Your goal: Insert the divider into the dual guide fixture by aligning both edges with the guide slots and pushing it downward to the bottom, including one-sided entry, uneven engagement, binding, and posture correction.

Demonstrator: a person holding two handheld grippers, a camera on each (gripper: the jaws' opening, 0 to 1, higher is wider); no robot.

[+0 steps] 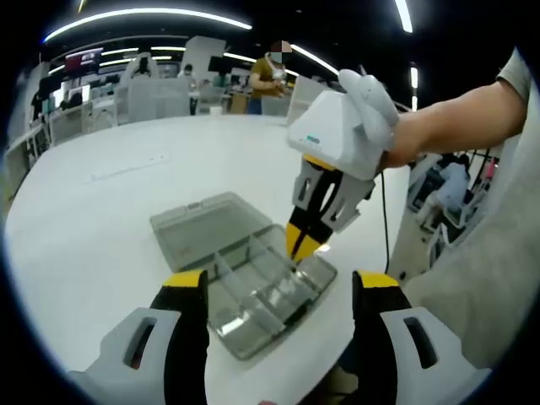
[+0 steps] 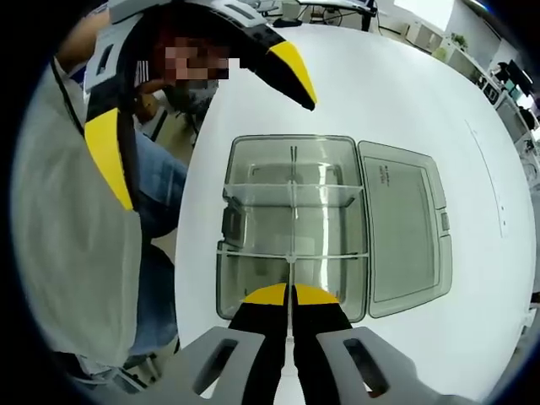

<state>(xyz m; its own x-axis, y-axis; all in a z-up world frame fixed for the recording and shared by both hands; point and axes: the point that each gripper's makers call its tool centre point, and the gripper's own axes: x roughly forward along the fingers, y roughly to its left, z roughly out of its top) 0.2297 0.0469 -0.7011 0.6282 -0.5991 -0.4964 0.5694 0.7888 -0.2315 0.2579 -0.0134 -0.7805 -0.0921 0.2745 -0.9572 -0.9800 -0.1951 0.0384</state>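
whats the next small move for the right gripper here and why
Probably keep easing the divider straight down. The right gripper is shut on its near end at the rim of the clear box, and the divider runs in line with the box's centre line, crossing the two cross walls, so nothing calls for a sideways correction first.

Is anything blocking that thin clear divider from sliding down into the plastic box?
Nothing visible blocks it. The right gripper fingers are shut on the divider, which stands on edge along the middle of the clear box, crossing two cross dividers already seated. The left gripper hangs open, apart from the box.
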